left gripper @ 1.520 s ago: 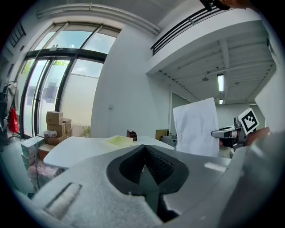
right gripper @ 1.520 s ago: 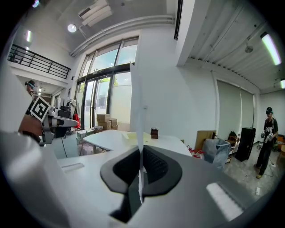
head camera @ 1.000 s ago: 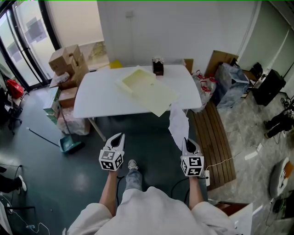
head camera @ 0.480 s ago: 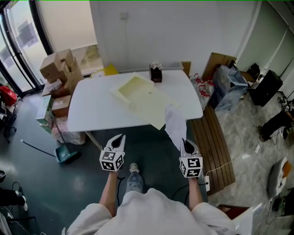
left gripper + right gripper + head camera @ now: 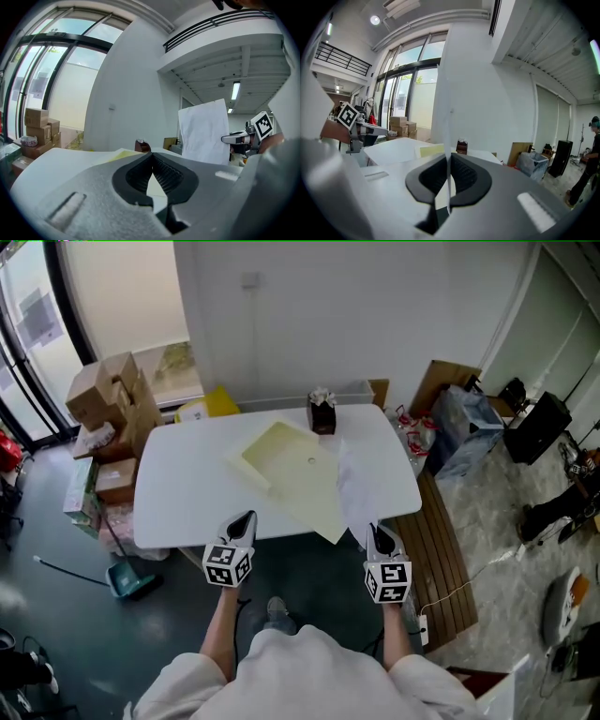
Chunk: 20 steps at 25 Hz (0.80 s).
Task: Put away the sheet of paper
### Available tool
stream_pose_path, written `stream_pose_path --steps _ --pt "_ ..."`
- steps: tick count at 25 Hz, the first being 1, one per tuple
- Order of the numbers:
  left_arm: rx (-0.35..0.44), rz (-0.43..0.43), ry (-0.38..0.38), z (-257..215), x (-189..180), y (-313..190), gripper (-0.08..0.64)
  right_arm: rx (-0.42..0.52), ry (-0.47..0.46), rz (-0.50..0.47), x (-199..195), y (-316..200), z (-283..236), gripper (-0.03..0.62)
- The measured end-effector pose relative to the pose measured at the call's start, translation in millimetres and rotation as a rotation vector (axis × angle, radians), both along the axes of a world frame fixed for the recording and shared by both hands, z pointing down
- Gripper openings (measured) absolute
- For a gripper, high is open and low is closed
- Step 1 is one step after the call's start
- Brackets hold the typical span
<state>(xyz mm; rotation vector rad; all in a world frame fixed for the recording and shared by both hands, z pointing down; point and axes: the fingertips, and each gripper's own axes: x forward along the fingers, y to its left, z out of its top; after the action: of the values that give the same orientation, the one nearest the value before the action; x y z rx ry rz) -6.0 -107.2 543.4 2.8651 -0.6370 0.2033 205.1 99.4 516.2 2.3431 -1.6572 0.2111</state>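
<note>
The right gripper (image 5: 375, 532) has its jaws closed tight on the sheet of paper (image 5: 354, 488). They pinch it at its bottom edge. The paper stands up out of those jaws and leans forward past their tips, over the near edge of the white table (image 5: 187, 493).

The left gripper (image 5: 246, 517) has its jaws closed too, tip to tip, with nothing between them. From the left jaws, the paper is off to the right side.

I think the paper is very light, thin and bendy. It can flop, curl or flap when it is carried. It can also crease or tear if it is pulled hard. The best place to hold it is at an edge, the way the right jaws do now. A second pinch on another edge would likely keep it flat.

Here is the count. There is one sheet of paper. There are two grippers. There is one table, just ahead of both sets of jaws. One pale yellow folder (image 5: 286, 470) lies on it, ahead of the jaws and between them. One small dark box (image 5: 322, 414) stands farther ahead.
</note>
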Motion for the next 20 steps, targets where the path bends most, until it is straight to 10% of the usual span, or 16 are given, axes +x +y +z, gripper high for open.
stream_pose_path --steps 20 --pt "0.003 0.01 -0.001 3.9 23.3 -164.0 0.002 0.022 0.021 -0.007 17.0 -167.6 -6.7 0.002"
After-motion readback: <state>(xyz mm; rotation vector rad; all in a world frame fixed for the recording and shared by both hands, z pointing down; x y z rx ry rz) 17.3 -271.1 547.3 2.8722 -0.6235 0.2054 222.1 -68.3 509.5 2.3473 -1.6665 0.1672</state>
